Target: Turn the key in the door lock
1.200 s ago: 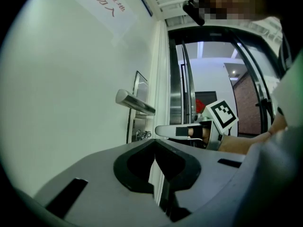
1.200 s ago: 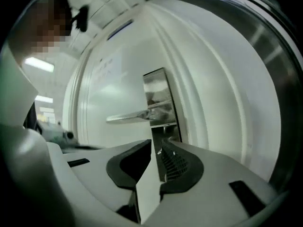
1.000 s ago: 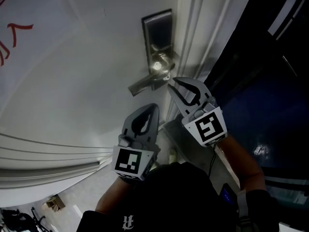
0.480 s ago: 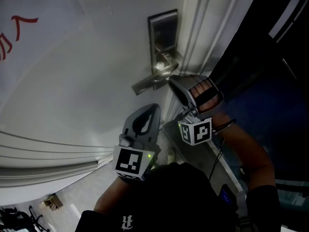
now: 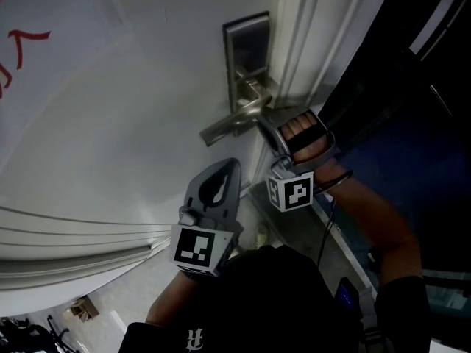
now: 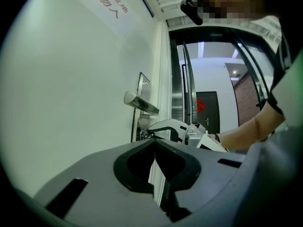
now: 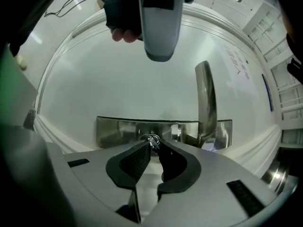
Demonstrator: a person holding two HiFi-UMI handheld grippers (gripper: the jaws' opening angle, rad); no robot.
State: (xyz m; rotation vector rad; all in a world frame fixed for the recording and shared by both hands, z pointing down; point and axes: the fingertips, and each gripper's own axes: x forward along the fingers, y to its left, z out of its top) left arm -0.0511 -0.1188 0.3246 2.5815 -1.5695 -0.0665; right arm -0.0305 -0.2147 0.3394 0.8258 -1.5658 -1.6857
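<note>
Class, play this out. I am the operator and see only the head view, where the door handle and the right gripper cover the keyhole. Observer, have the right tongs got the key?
Observer: Yes. In the right gripper view the right tongs are closed on the key, which sits at the keyhole in the lock plate.
Operator: Where is the handle from there?
Observer: The lever handle stands to the key's right in that view, not between the tongs.
Operator: And the left tongs?
Observer: The left gripper view shows the left tongs shut with nothing between them.
</note>
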